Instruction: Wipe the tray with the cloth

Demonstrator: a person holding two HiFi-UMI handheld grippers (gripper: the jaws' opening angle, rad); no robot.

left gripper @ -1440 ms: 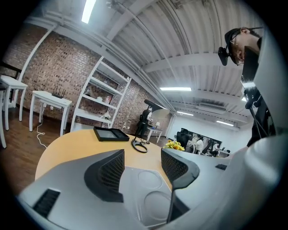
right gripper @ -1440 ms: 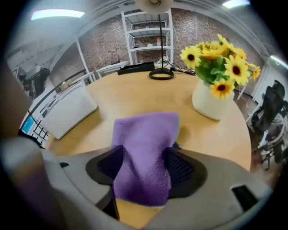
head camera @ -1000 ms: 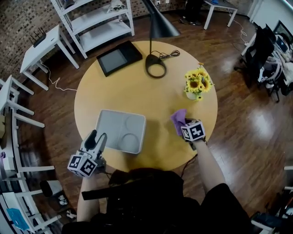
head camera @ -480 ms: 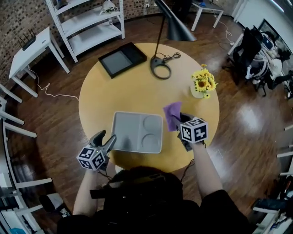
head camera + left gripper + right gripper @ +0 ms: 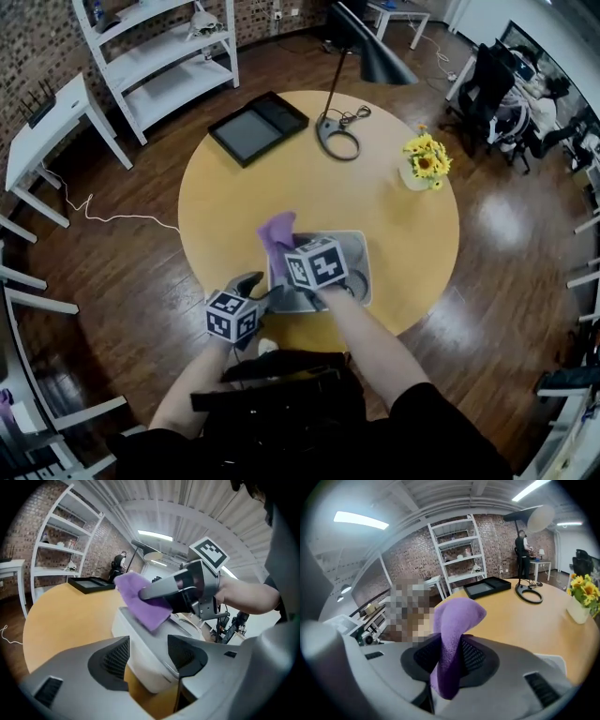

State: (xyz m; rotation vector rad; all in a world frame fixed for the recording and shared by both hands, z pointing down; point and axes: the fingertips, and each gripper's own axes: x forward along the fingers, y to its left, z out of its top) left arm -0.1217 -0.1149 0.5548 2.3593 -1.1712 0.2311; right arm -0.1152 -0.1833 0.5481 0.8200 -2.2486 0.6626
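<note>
One grey tray (image 5: 359, 249) lies by the table's (image 5: 234, 187) near edge. Its long axis runs along that edge, its corners are rounded, and a round well shows at its right end. One purple cloth (image 5: 278, 230) hangs over the tray's left end, pinched in the right gripper (image 5: 284, 255). Two grippers in all: the left gripper (image 5: 258, 286) stands spread, with the tray's near left corner between its jaws.

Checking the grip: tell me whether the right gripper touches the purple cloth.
Touching: the right gripper view shows the right gripper shut on the purple cloth.
</note>
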